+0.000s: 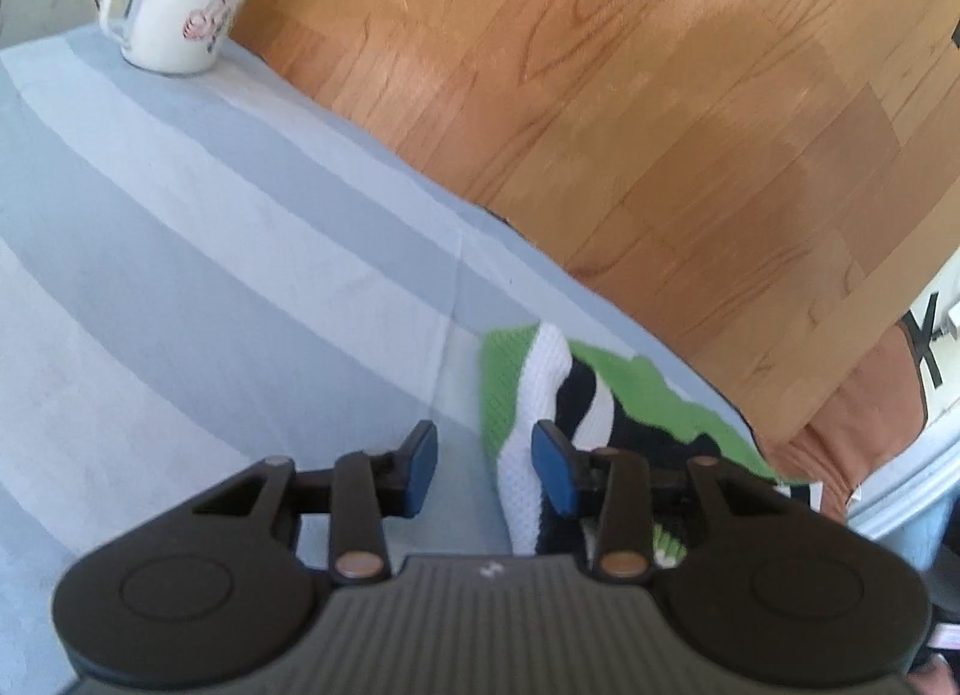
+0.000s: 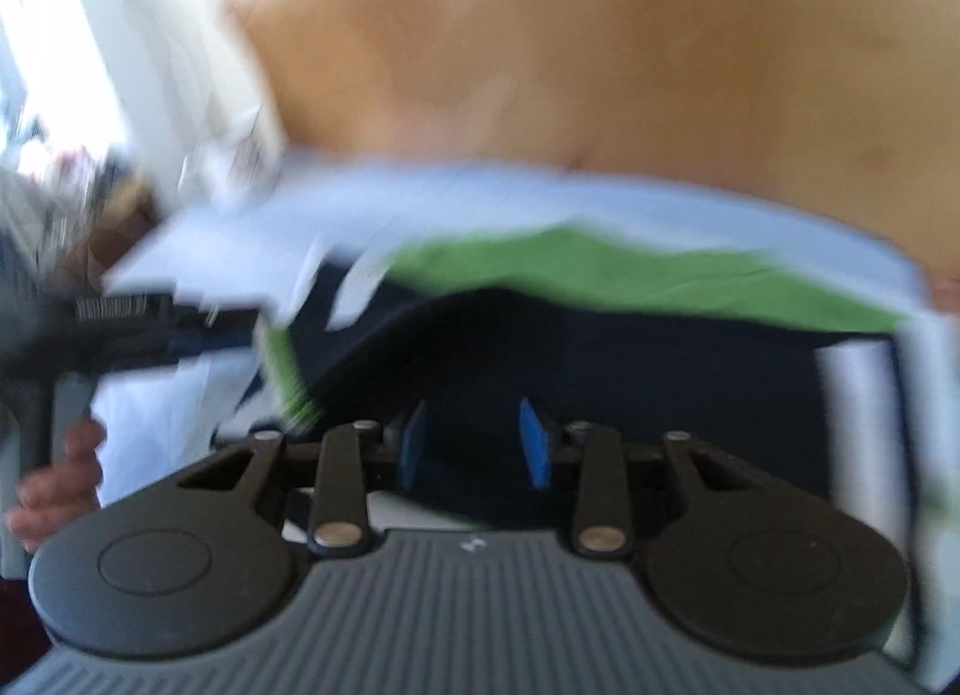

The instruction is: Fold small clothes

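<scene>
A small green, white and dark navy garment (image 1: 540,395) lies on the striped grey-blue cloth (image 1: 210,251) near the table's edge. My left gripper (image 1: 486,470) is open, its blue pads apart, with the garment's white stripe between and just beyond them. In the blurred right wrist view the same garment (image 2: 630,275) spreads wide, green at the far edge and navy close by. My right gripper (image 2: 474,443) is open just above the navy part. The left gripper (image 2: 120,323) and the hand holding it show at the left there.
A white enamel mug (image 1: 180,11) with a pink flower stands at the far left of the striped cloth. Beyond the table edge is a wooden floor (image 1: 660,95). The right wrist view is heavily motion-blurred.
</scene>
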`<state>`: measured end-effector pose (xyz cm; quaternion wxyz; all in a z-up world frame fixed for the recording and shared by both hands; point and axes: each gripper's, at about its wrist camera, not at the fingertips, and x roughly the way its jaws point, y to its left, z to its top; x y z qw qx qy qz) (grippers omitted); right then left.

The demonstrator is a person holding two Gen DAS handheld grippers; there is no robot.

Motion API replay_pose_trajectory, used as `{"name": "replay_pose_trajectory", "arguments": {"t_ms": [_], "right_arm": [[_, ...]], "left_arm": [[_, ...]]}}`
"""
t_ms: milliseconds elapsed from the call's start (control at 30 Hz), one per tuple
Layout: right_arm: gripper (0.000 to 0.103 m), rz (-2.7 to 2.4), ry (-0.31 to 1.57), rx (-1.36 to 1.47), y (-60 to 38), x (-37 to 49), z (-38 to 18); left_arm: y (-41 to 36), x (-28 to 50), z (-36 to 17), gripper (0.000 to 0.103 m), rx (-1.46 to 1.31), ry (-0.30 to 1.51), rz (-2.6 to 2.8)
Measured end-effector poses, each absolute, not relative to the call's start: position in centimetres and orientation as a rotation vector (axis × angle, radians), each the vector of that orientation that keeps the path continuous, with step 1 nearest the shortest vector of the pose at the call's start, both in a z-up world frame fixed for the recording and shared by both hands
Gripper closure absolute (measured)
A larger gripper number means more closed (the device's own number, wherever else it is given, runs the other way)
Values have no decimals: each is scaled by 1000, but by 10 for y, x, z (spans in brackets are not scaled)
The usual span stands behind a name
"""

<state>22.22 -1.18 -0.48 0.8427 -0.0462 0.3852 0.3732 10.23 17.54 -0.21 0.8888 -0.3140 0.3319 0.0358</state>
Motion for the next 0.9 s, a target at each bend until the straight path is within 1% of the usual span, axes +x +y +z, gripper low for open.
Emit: {"name": "replay_pose_trajectory", "arguments": {"t_ms": [33,133,167,333,400,467,500,567,600,633,667,700,767,900], "right_arm": [[65,789,776,-121,4,225,0],[66,840,706,-7,27,242,21],[66,844,687,-2,33,246,27],[65,882,686,-126,40,233,28],[62,906,688,-177,39,218,20],[55,910,681,-234,43,210,10],[53,899,678,-259,51,210,6],[53,880,686,-267,59,217,-3],[56,876,682,-263,60,220,-6],[65,864,669,-270,62,222,-7],[88,845,663,-274,61,224,-5],[90,832,667,-263,59,225,-2],[90,844,635,-259,49,219,12],[90,887,528,-453,44,181,33]], "left_arm": [[174,104,-1,66,-646,689,66],[180,105,2,61,-654,669,71],[184,104,2,61,-669,661,71],[198,96,6,60,-779,626,58],[202,94,6,59,-833,615,25],[201,94,8,59,-834,613,16],[199,94,8,59,-823,615,18],[196,96,8,59,-805,624,20],[196,96,8,59,-800,628,22],[196,97,8,59,-795,632,27],[197,96,8,59,-791,636,34],[197,96,8,59,-791,639,39],[198,97,7,59,-796,646,43],[198,94,10,58,-798,636,28]]}}
